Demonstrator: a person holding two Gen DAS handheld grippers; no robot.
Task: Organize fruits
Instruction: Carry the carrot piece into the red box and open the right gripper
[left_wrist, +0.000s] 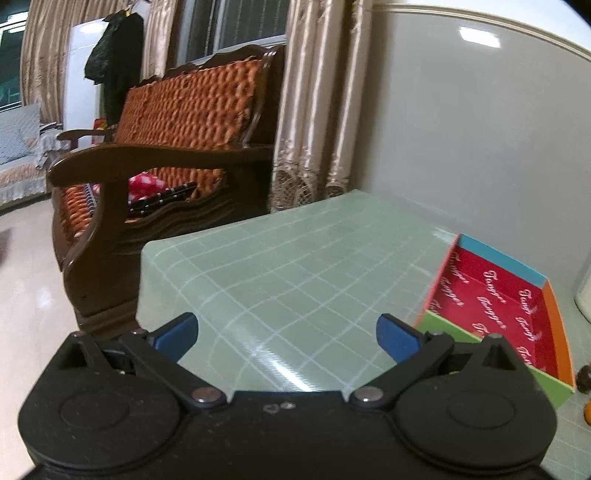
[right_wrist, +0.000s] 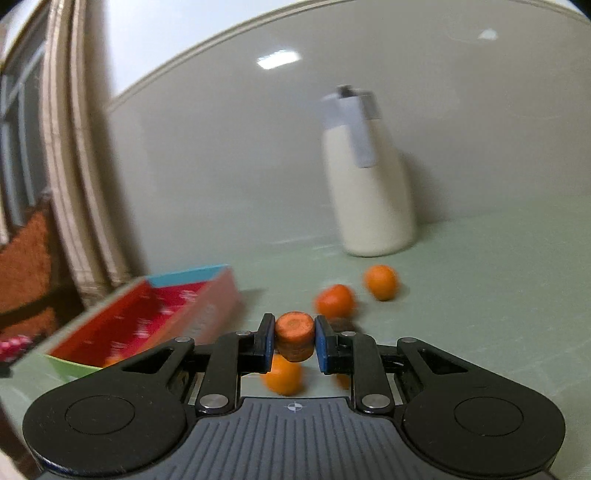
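The left gripper (left_wrist: 287, 338) is wide open, its 2 blue fingers (left_wrist: 177, 332) far apart, holding nothing. The right gripper (right_wrist: 294, 341) is squeezed tight on an orange chunk (right_wrist: 294, 338), lifted up.

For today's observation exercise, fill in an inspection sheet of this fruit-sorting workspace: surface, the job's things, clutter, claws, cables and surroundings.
Surface: pale green gridded table cover, against a grey wall.
Job's things: box with red lining at the table's edge; inside it only a trace of orange shows, too blurred to name. Loose oranges on the table.
Clutter: white flask standing upright by the wall.
Claws: left claw open, holding nothing; right claw shut on an orange piece, raised above the table.
Cables: nothing seen.
Surroundings: wooden sofa, curtains.
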